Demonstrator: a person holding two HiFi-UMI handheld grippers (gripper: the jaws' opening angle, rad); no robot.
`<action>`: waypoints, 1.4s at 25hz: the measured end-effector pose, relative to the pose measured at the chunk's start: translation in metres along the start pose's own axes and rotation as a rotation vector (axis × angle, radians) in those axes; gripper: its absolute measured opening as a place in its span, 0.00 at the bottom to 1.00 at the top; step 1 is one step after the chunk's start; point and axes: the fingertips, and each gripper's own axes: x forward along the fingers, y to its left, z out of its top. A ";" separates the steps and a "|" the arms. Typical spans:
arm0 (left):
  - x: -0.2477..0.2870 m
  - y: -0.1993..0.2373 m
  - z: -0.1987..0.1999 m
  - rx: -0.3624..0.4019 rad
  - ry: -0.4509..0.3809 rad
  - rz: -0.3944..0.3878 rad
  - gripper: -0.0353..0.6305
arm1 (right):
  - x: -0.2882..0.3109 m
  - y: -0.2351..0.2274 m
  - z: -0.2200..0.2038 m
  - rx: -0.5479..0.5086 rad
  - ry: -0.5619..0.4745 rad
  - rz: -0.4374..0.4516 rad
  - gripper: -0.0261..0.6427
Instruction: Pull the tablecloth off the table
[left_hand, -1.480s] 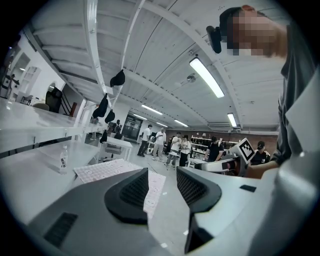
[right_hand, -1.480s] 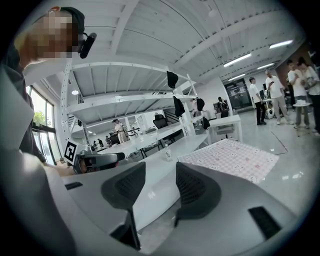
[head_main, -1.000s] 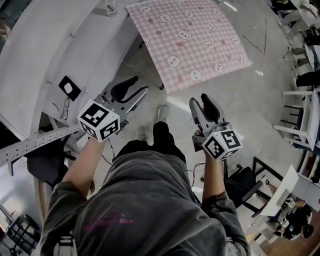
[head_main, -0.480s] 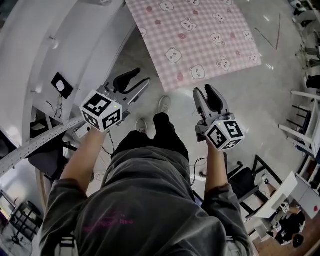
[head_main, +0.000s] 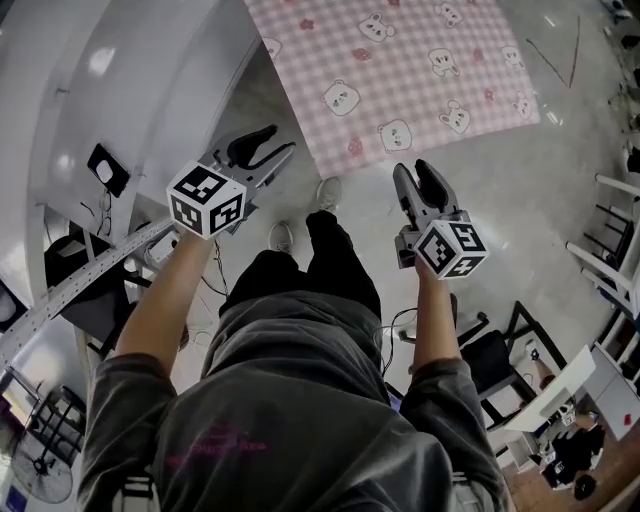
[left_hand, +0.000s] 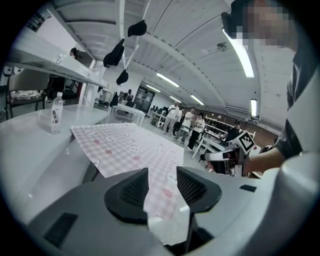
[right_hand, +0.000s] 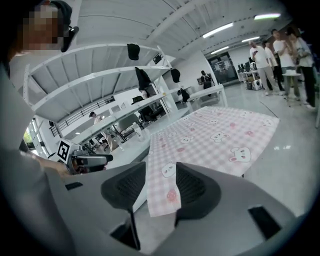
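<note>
Pink-checked tablecloth spread at top centre; my left gripper and right gripper gape empty, so I'd bite its near edge evenly.

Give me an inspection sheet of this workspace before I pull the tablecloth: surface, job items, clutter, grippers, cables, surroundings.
Surface: table hidden under the tablecloth.
Job's things: tablecloth, pink check with bear prints, spread flat, not yet gripped.
Clutter: nothing seen on the cloth; a bottle stands on the white counter beside it.
Grippers: left gripper and right gripper both open and empty, close to the cloth's near edge, not touching it.
Cables: thin cables on the floor by the person's feet.
Surroundings: people standing beyond; shelving; black chair.
</note>
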 end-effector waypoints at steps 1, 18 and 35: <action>0.006 0.005 -0.008 -0.011 0.016 0.002 0.32 | 0.005 -0.007 -0.007 0.018 0.013 -0.003 0.30; 0.081 0.060 -0.110 -0.184 0.212 0.020 0.32 | 0.051 -0.113 -0.109 0.267 0.199 -0.076 0.30; 0.121 0.069 -0.143 -0.346 0.246 -0.056 0.33 | 0.089 -0.111 -0.151 0.469 0.244 0.046 0.30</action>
